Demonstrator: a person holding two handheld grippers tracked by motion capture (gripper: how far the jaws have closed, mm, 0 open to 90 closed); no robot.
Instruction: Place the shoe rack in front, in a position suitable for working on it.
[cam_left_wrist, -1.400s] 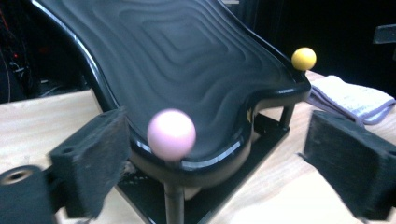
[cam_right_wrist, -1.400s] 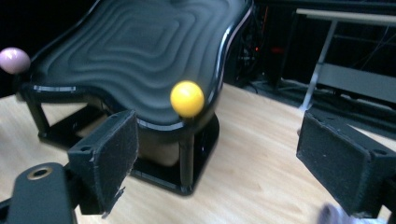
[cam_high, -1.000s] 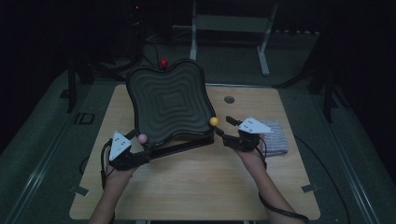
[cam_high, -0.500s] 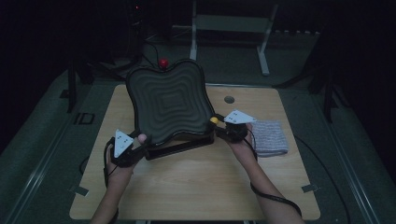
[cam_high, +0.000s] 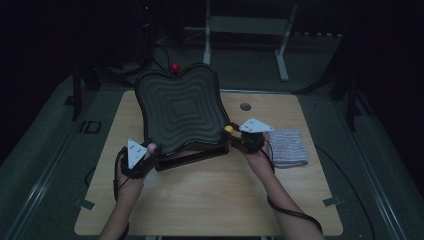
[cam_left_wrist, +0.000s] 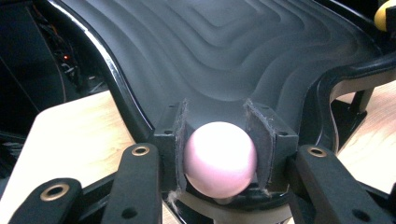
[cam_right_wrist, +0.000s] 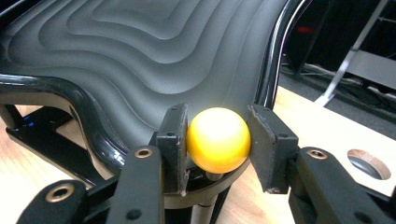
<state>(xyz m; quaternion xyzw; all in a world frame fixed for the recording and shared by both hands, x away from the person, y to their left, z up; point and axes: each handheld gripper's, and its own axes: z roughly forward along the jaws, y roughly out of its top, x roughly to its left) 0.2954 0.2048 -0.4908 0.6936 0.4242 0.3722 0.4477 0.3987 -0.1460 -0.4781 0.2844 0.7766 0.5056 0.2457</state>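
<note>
1. Left tool (cam_high: 142, 159), near the surface's (cam_high: 210, 200) left edge: pads clamp the pink knob (cam_left_wrist: 219, 158) at the near-left corner of the black rippled tray (cam_high: 180, 115); its jaws have just been closing.
2. Right tool (cam_high: 240, 140), toward the right edge: jaws around the yellow knob (cam_right_wrist: 218, 139) at the tray's right corner, left pad touching, right pad seemingly just clear.
3. Grey cloth (cam_high: 289, 147), right edge.
4. Red knob (cam_high: 174, 67), tray's far corner.

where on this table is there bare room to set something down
Bare wood lies along the table's near edge, between the two forearms, and at its far right, past the round hole and behind the grey cloth. The far left is crowded: the rippled black tray on its stand fills it, both grippers at its front corners.
</note>
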